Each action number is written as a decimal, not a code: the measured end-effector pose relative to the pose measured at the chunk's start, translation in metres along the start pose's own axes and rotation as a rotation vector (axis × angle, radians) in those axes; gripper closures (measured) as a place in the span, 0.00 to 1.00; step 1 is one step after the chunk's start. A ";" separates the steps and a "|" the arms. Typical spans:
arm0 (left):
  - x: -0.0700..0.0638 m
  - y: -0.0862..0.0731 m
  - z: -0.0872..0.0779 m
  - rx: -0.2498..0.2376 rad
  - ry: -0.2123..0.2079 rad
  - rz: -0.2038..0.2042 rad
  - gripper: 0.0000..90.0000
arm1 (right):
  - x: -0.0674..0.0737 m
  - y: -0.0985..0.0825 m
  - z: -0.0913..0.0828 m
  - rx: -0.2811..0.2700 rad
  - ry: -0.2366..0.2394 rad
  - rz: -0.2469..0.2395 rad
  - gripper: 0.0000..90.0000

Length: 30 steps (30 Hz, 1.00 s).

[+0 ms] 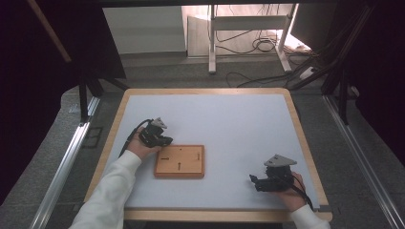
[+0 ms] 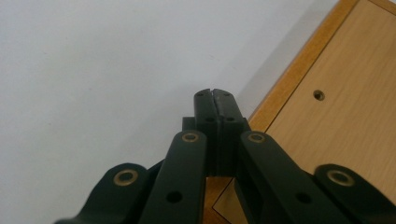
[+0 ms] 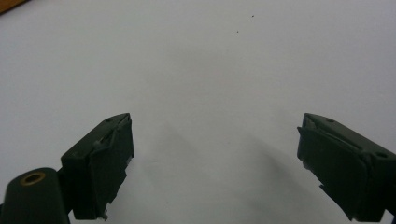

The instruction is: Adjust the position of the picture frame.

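Where the pale mat [image 1: 229, 129] covers the wood-edged table [image 1: 300, 125], one wooden board [image 1: 180, 161] lying flat, left of centre and toward the near edge, three short dark marks and a small dot on its face. Left gripper [image 1: 165, 140] just beside the board's far left corner, held in a hand [image 1: 141, 149] with a white sleeve [image 1: 112, 191] behind it; jaws pressed together with nothing between them, plain in the left gripper view, where the closed tips [image 2: 215, 95] sit over the mat just beside the board's raised rim [image 2: 299, 60] and a small round hole [image 2: 319, 95] shows in the panel. Whether those tips touch the mat or hang above it, impossible to tell.

Right gripper [image 1: 253, 180] well apart from the board, near the table's near right corner, grey three-cornered plate [image 1: 280, 160] on top, cable [image 1: 302, 193] trailing over the hand [image 1: 292, 195]. Jaws spread wide over bare mat in the right gripper view [image 3: 215, 140], gripping nothing; a sliver of the board's wood cut off at that view's top left corner [image 3: 9, 4].

Nothing standing between either gripper and the board. Beyond the table, grey floor [image 1: 191, 76], a white stand [image 1: 248, 28] with loose cables [image 1: 262, 45], metal rails [image 1: 62, 167] at both sides, dark drapes [image 1: 28, 71] swallowing the far corners. Board's near left corner hidden behind the left gripper's own links [image 2: 187, 177] in its view.
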State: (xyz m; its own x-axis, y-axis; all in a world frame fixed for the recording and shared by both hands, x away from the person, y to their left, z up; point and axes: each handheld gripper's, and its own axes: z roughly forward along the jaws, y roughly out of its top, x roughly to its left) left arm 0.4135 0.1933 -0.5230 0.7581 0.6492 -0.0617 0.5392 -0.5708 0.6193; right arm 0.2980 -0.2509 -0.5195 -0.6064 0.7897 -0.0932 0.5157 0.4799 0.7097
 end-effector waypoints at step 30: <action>-0.049 -0.035 -0.014 -0.017 -0.072 0.019 1.00 | 0.001 0.000 0.001 0.001 -0.001 0.003 0.12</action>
State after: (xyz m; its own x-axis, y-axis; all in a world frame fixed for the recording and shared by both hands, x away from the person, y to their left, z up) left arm 0.3519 0.1883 -0.5305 0.7931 0.6000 -0.1054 0.5182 -0.5736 0.6344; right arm 0.2983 -0.2498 -0.5202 -0.6042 0.7915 -0.0918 0.5179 0.4776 0.7097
